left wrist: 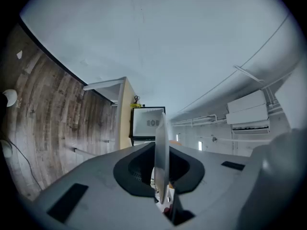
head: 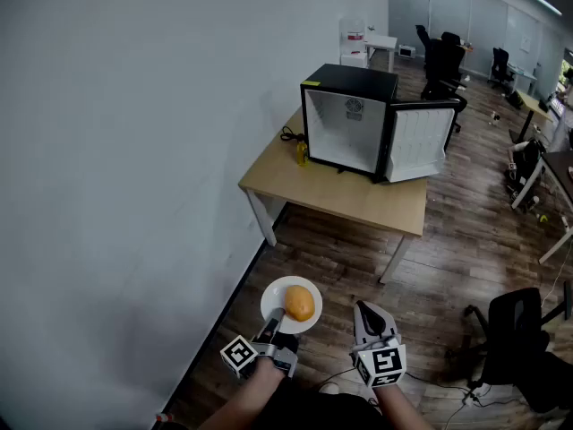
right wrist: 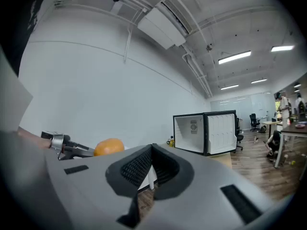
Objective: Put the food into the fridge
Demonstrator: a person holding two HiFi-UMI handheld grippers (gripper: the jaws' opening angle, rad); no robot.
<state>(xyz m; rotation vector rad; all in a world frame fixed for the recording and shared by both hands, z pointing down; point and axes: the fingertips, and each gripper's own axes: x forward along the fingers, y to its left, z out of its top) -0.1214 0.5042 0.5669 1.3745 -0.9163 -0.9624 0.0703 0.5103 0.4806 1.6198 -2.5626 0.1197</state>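
**Head view.** A white plate [head: 277,292] is held level over the wooden floor [head: 448,240] by the left gripper [head: 277,319], whose jaws are clamped on its near rim. A round orange food [head: 300,304] is carried on the plate, right of its middle. The right gripper [head: 362,309] is held just right of the plate, apart from it, with its jaws pressed together and nothing between them. The fridge [head: 349,115] is seen well ahead, set on a table [head: 358,200] against the wall [head: 134,150]. Its door [head: 421,140] is swung open to the right, so the white inside is exposed. The food is well apart from the fridge.

**Left gripper view.** The plate [left wrist: 161,128] is seen edge-on, and the jaws of the left gripper [left wrist: 161,150] are closed on it from both sides. A sliver of the food [left wrist: 175,143] is shown just past the plate. The fridge [left wrist: 146,122] and the table [left wrist: 125,109] are seen far beyond the jaws.

**Right gripper view.** The jaws of the right gripper [right wrist: 152,147] are shut tip to tip and nothing is held. The food [right wrist: 109,146] and the left gripper [right wrist: 67,145] are seen to the left. The fridge [right wrist: 189,134] is seen ahead to the right, with its door [right wrist: 221,132] open.
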